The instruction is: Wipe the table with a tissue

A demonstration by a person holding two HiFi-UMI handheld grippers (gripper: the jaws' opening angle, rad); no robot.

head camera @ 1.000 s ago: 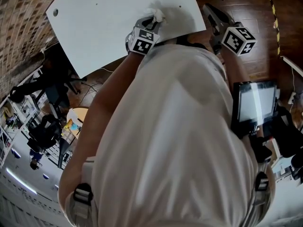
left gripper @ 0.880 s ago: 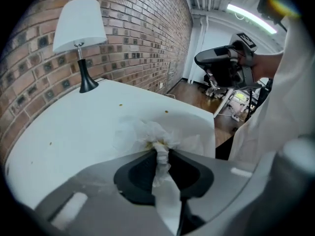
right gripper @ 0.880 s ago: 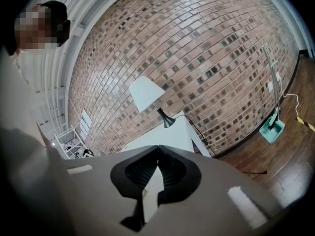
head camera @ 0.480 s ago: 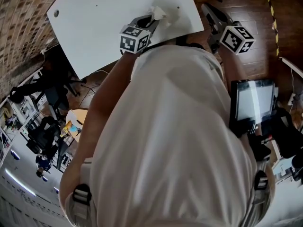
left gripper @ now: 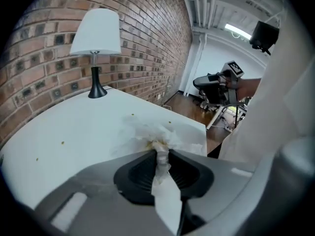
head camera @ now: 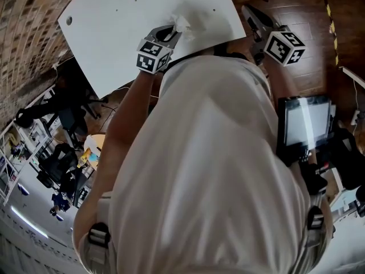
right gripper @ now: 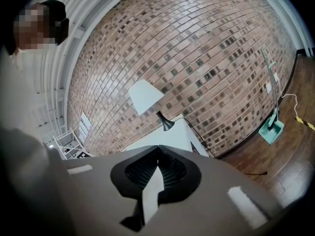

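Brick wall [left gripper: 147, 43] backs a white rectangular table [head camera: 125, 21]. Only the left gripper view shows a white-shaded black lamp [left gripper: 96, 48] standing on it. The left gripper [left gripper: 161, 154] pinches a crumpled white tissue [left gripper: 152, 134] at the table's near edge. The right gripper [right gripper: 156, 154], jaws together and empty, hangs off the table's side.

- You hold two grippers: one left gripper [head camera: 173, 32] and one right gripper [head camera: 248, 11].
- Each carries one marker cube, so you have two: the left cube [head camera: 153, 56] and the right cube [head camera: 285, 46].
- You face one white table [head camera: 125, 33].
- You have one tissue [left gripper: 156, 134], a single crumpled piece.
- One lamp [left gripper: 96, 38] with a white shade stands on the table.
- You can count four small dark specks [left gripper: 62, 142] on the tabletop.
- One round hole [head camera: 68, 20] shows near a table corner.
- One screen [head camera: 308, 124] sits at your right side.
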